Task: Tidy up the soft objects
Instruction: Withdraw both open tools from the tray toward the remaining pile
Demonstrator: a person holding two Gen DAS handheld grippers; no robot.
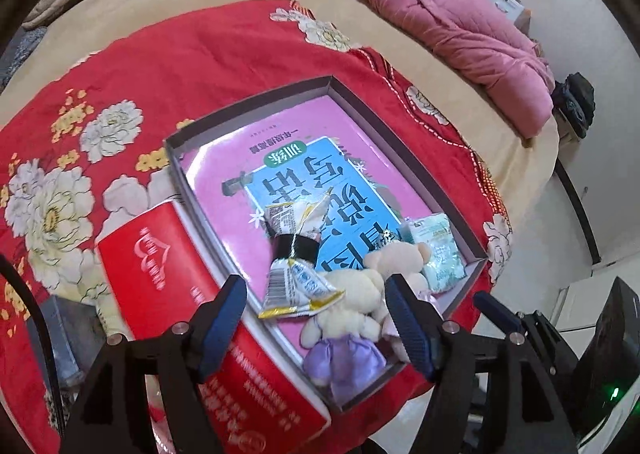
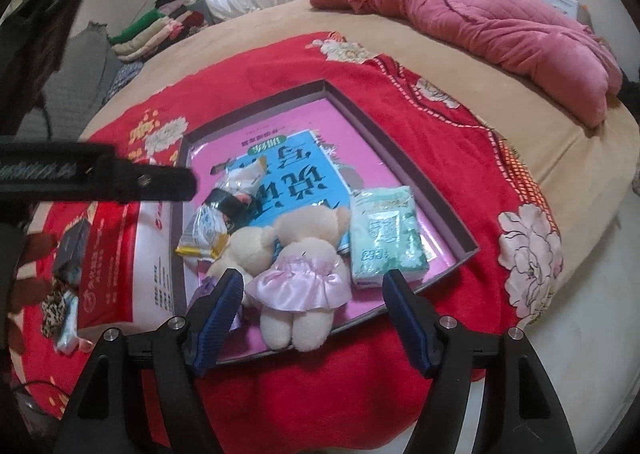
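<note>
- Nearest the lens in the left wrist view: left gripper [image 1: 316, 324], blue-padded jaws spread wide, nothing pinched, hovering over the near end of a shallow box [image 1: 248, 98].
- Just beyond those jaws: cream teddy bear in a lilac dress [image 1: 348, 318], lying inside the box near its closest corner.
- Beside that bear, touching it: second cream teddy bear in a pink satin dress [image 2: 304, 266], seen face down from the right wrist view.
- Right gripper [image 2: 316, 312], jaws likewise spread apart and empty, poised above the pink-dressed bear without touching it.
- Next to the bears, on the left side: bundle of crinkled snack packets [image 1: 298, 254] bound with a black band.
- On the other side of the bears: pale green tissue pack [image 2: 384, 238], lying flat against the box wall.
- Underneath everything in the box: pink and blue book [image 1: 280, 158] with large printed characters, covering the floor of the box.
- Alongside the box: red printed lid or carton [image 1: 160, 262], touching the box's long wall.
- Under all of this: red flowered blanket [image 1: 160, 62] spread over a beige bed [image 2: 520, 106].
- Farther back on the bed: rumpled pink quilt [image 2: 500, 14].
</note>
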